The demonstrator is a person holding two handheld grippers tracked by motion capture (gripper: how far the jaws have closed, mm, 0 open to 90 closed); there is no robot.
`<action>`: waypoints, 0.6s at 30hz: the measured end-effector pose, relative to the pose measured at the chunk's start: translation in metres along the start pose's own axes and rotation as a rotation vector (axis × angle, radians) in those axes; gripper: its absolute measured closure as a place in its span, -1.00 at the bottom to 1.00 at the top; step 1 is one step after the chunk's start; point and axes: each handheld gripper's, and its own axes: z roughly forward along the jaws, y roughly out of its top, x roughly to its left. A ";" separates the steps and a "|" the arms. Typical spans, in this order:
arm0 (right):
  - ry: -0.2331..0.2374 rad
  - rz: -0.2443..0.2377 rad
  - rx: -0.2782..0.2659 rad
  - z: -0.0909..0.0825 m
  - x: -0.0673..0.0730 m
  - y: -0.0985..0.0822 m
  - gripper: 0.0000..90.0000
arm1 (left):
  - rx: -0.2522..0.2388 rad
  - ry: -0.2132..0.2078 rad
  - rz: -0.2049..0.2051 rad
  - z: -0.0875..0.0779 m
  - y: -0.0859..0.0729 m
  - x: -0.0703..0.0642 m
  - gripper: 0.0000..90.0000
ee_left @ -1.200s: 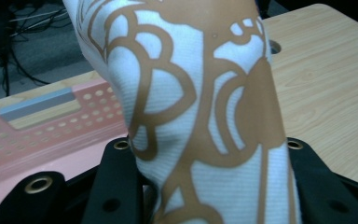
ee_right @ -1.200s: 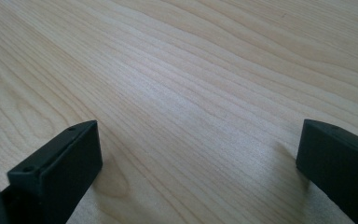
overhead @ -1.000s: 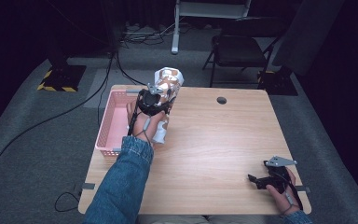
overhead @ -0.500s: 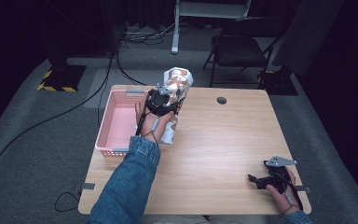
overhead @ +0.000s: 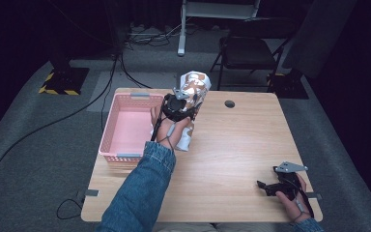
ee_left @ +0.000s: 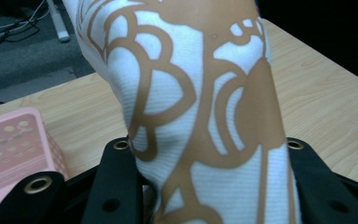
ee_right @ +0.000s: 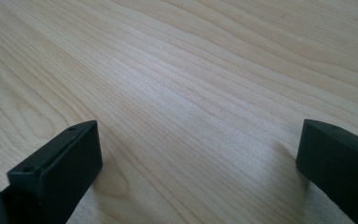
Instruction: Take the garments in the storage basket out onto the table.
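The left gripper (overhead: 187, 98) is clamping a tall white packet printed with tan curved shapes (overhead: 192, 99), its jaws pressing both sides as the left gripper view shows. The packet is hanging tilted over the light wooden table (overhead: 241, 145), just at three o'clock of the pink perforated plastic basket (overhead: 125, 126). The step in hand looks like carrying the packet; the next move probably calls for lowering it onto bare wood or swinging it toward nine o'clock into the basket before letting go. The basket's near wall is the one thing to clear. At five o'clock the right gripper (overhead: 266, 187) is resting on the table, jaws wide apart, holding nothing.
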 end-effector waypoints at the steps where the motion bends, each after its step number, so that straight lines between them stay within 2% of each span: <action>1: 0.000 0.000 0.000 0.000 0.000 0.000 -1.00 | -0.005 -0.001 -0.007 0.001 0.000 -0.002 0.32; 18: 0.000 0.000 0.000 0.000 0.000 0.000 -1.00 | -0.008 -0.058 -0.001 0.023 -0.002 -0.023 0.32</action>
